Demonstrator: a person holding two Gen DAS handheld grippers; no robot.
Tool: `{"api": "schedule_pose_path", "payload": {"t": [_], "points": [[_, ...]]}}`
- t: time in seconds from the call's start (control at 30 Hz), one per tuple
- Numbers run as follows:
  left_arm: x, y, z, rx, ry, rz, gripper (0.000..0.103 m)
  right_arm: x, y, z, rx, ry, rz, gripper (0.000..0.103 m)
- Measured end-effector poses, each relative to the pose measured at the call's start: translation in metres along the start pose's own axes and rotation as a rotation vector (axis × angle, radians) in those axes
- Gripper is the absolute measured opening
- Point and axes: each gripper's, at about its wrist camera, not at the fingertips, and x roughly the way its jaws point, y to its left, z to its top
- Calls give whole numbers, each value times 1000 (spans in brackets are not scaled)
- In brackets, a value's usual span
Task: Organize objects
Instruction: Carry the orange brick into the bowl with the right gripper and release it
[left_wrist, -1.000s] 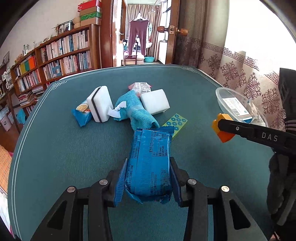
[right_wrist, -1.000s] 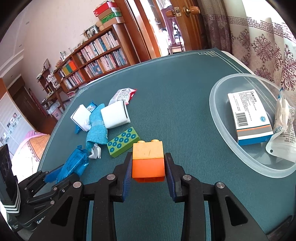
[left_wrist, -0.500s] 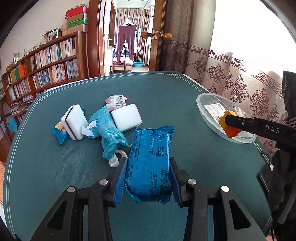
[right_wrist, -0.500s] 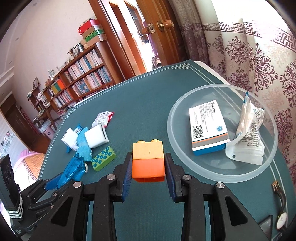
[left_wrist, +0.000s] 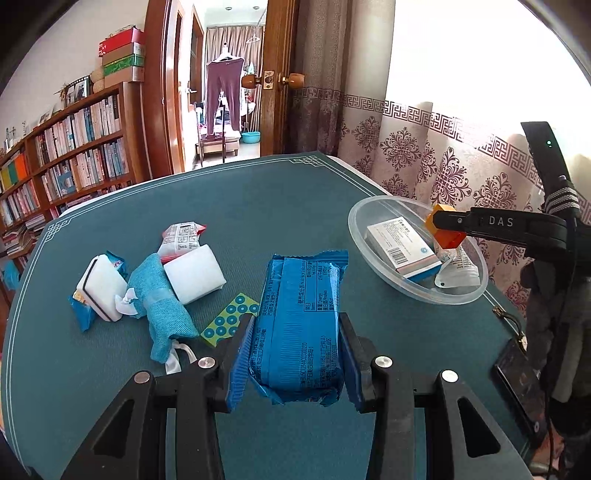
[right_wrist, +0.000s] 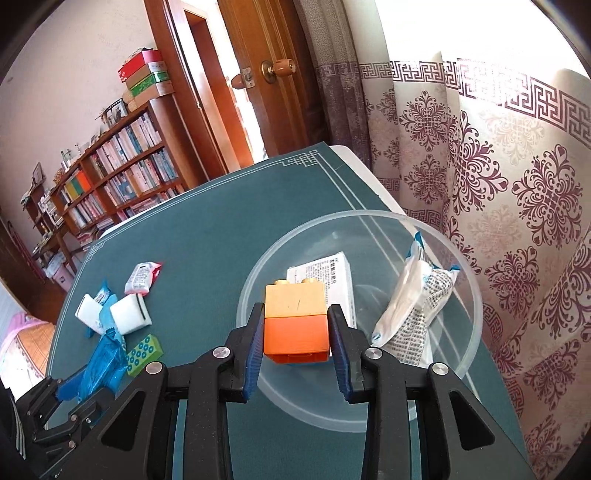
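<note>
Orange block clamped in my right gripper over the bowl; released crooked, it could bounce off the box; left gripper grips the blue packet

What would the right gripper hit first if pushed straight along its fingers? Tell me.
Probably the white medicine box lying in the clear plastic bowl: the right gripper, shut on the orange toy block, points down into it. Depth is uncertain.

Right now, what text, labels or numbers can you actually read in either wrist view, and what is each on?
"DAS": white letters on the right gripper finger.
Blue packet in the left gripper: printed lines, too small to read.
White box in the clear bowl: barcode and text, unreadable.
White pouch: print blurred.
</note>
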Motion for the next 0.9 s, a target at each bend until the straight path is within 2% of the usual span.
{"api": "schedule_pose_path", "payload": {"t": [0.43,0.9], "points": [[14,-29,18,51,1,-24,45,33,-38,35,26,63,-36,35],[45,-59,42,86,21,-72,45,18,-49,28,41,27,9,35]]}}
